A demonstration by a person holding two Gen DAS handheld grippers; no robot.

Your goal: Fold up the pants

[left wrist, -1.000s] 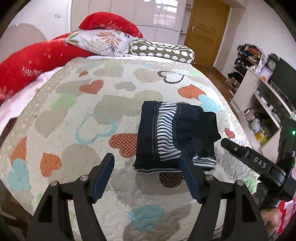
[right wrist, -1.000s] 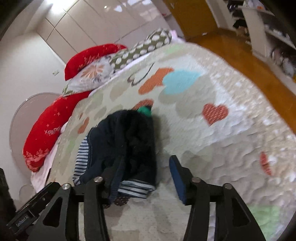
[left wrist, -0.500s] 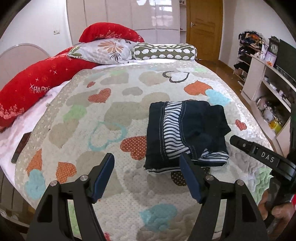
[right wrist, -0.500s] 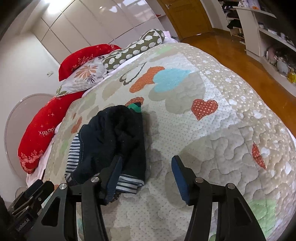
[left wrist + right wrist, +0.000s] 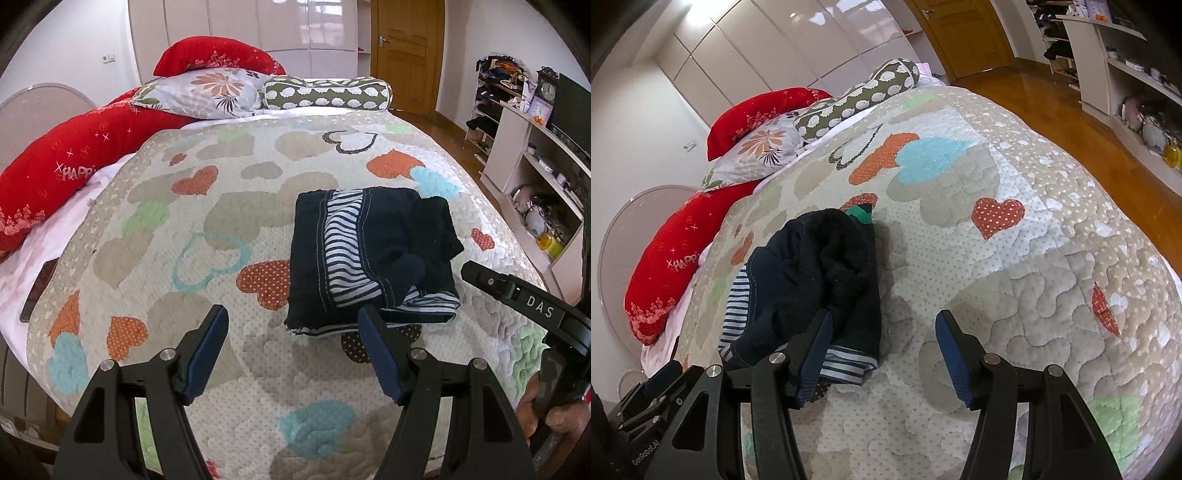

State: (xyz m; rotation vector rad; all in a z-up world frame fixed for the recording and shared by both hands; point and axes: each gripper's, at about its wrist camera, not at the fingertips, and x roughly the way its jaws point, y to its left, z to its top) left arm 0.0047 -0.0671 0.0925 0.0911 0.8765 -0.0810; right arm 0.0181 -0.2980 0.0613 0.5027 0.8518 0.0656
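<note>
On bed quilt [image 5: 229, 206], 1 folded pants [image 5: 369, 254], 2 claws wide apart, 3 pillows.

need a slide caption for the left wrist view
Open left tongs hover over a heart-print quilt, short of the folded navy pants with striped lining showing.

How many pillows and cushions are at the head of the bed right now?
4: a red pillow at the back, a floral pillow in front of it, a spotted bolster on the right, and a long red cushion along the left. More may be hidden.
</note>
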